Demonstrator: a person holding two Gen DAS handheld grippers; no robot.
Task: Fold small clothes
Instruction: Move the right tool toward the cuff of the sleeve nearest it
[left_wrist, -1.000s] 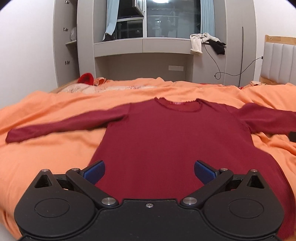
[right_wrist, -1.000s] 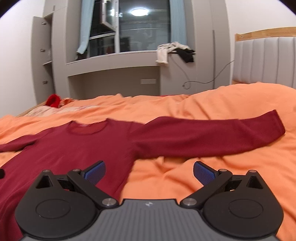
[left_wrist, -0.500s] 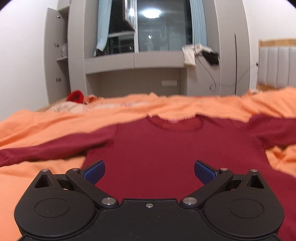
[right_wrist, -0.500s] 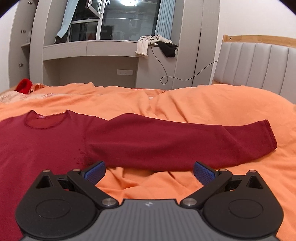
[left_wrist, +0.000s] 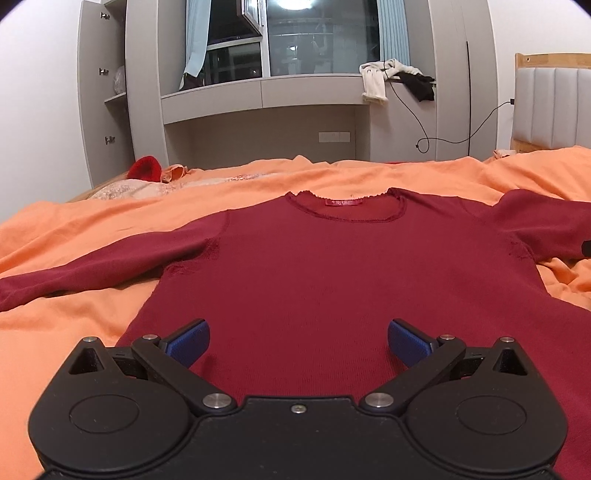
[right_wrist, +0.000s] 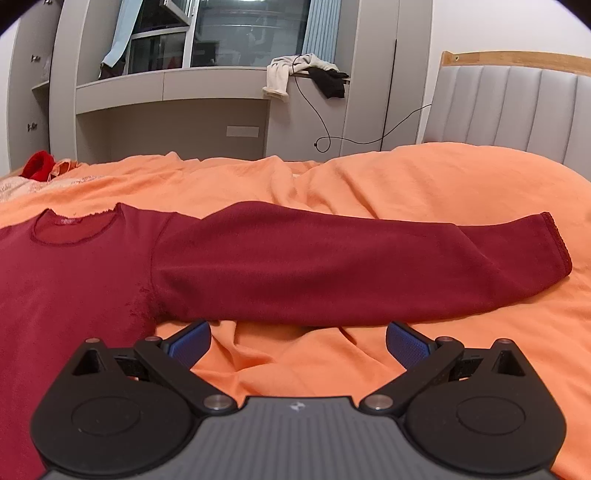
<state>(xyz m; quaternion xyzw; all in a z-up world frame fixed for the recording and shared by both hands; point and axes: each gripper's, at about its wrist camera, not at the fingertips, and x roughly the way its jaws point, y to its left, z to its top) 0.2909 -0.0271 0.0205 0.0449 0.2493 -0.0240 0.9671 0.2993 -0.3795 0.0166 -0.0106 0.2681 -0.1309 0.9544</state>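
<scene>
Dark red long-sleeved top (left_wrist: 332, 280) lies flat, sleeves outspread, mid-way across the orange bedspread (left_wrist: 74, 236), ready for folding, while the left gripper (left_wrist: 297, 339) and right gripper (right_wrist: 297, 339) hover above, spread wide, holding nothing.

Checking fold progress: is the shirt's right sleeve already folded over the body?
No, the sleeve lies stretched straight out across the orange blanket.

Pretty evenly lit room, warm-ish indoor light. The ceiling lamp (left_wrist: 291, 4) shows up as a glare spot mirrored in the dark window (left_wrist: 317, 37). Both views are sharp, shadows soft. Fisheye bends the walls and blacks out the corners.
</scene>
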